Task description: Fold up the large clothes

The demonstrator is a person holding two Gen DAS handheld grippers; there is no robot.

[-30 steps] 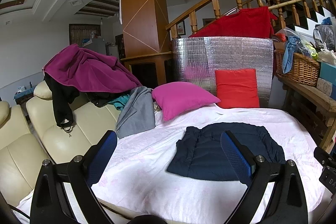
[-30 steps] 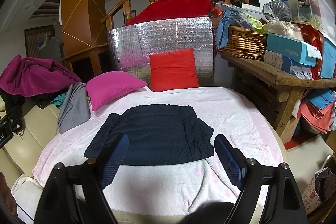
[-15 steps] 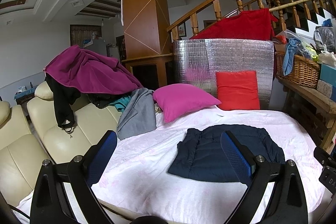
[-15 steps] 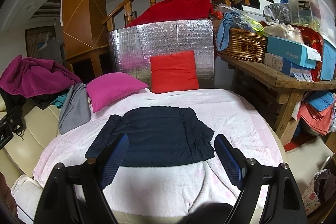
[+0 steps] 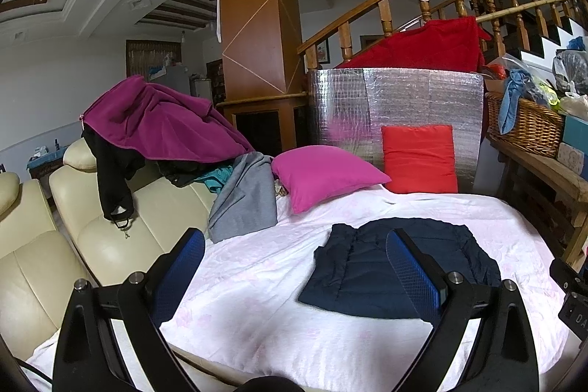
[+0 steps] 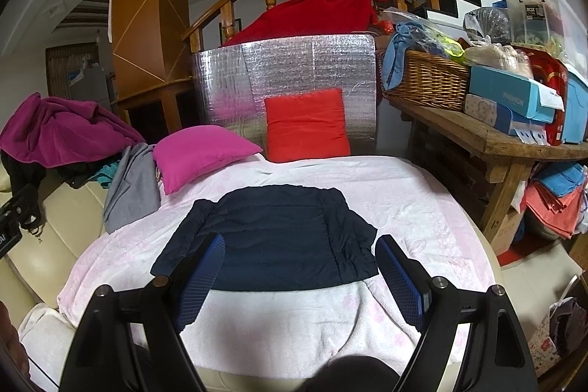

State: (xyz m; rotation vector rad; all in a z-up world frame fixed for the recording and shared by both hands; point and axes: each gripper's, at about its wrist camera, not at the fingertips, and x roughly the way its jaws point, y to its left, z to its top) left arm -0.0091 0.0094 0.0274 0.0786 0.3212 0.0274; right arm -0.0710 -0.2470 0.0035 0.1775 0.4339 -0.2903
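A dark navy quilted jacket [image 6: 272, 237] lies flat and folded into a rough rectangle on the pale pink blanket [image 6: 415, 208] covering the round table. My right gripper [image 6: 299, 265] hovers near the jacket's front edge, jaws wide open, nothing between the blue pads. In the left wrist view the same jacket [image 5: 367, 267] lies right of centre. My left gripper [image 5: 294, 263] stands open above the blanket [image 5: 250, 281], its right finger in front of the jacket, holding nothing.
A magenta pillow [image 6: 202, 153] and red cushion [image 6: 307, 125] sit at the table's back against a silver foil panel [image 6: 294, 68]. A grey garment [image 5: 244, 195] and purple coat [image 5: 158, 123] drape the cream sofa [image 5: 84, 245]. A wooden bench [image 6: 488, 135] with a basket and boxes stands right.
Both views have shifted only slightly; the jacket sits a little lower in each frame. It lies as before and both grippers stay open.
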